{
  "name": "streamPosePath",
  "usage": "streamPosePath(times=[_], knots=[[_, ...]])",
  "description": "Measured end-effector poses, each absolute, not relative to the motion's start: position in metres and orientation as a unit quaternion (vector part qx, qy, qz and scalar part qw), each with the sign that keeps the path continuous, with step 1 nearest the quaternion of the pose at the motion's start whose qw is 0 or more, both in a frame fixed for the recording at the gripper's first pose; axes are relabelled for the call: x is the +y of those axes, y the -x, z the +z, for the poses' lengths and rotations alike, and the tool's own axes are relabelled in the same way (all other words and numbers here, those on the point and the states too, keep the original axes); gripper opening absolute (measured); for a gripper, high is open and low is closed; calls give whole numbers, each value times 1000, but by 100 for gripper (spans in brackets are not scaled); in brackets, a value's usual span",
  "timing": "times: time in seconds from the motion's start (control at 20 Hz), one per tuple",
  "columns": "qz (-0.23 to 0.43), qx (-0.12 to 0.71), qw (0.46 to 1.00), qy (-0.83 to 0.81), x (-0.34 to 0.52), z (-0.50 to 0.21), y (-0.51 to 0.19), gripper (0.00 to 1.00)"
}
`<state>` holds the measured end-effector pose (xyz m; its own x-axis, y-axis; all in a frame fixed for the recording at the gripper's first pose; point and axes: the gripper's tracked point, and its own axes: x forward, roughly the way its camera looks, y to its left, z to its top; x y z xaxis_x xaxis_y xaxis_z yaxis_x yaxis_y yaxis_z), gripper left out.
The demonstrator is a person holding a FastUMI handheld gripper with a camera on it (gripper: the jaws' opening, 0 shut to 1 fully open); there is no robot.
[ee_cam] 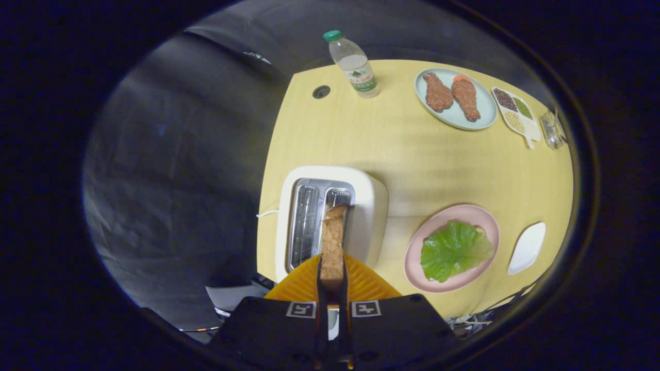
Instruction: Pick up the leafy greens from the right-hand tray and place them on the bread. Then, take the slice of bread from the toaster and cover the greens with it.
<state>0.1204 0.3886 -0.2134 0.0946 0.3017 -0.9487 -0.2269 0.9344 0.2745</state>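
Brown crust: the slice of bread stands on edge between the gripper fingers, its far end over the toaster's right-hand slot.
Jaws: nearly closed, both fingers pressing on the slice's two flat faces, holding it.
Handling, as a judgement: the slice looks light and fairly stiff but crumbly; a gentle pinch on the broad faces near one end suits it, and hard squeezing could dent it.
Toaster: cream body with two metal slots, just ahead of the fingers on the pale wooden worktop; the left slot looks empty.
Pink plate: to the right of the toaster, carrying the leafy greens spread flat, a little bread edge peeping beyond them. The greens look soft and limp.
White tray: just right of the plate.
Far side: a water bottle, a pale blue plate of browned food, a divided dish.
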Motion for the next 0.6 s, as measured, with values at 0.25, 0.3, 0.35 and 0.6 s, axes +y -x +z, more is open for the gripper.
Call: streamPosePath(times=[0.25,0.3,0.35,0.6], knots=[[218,635,738,-66,362,-161,-112,11],[225,630,740,-73,353,-152,-112,11],[229,625,742,-80,342,-142,-112,11],[229,601,758,-111,271,-113,-118,11]])
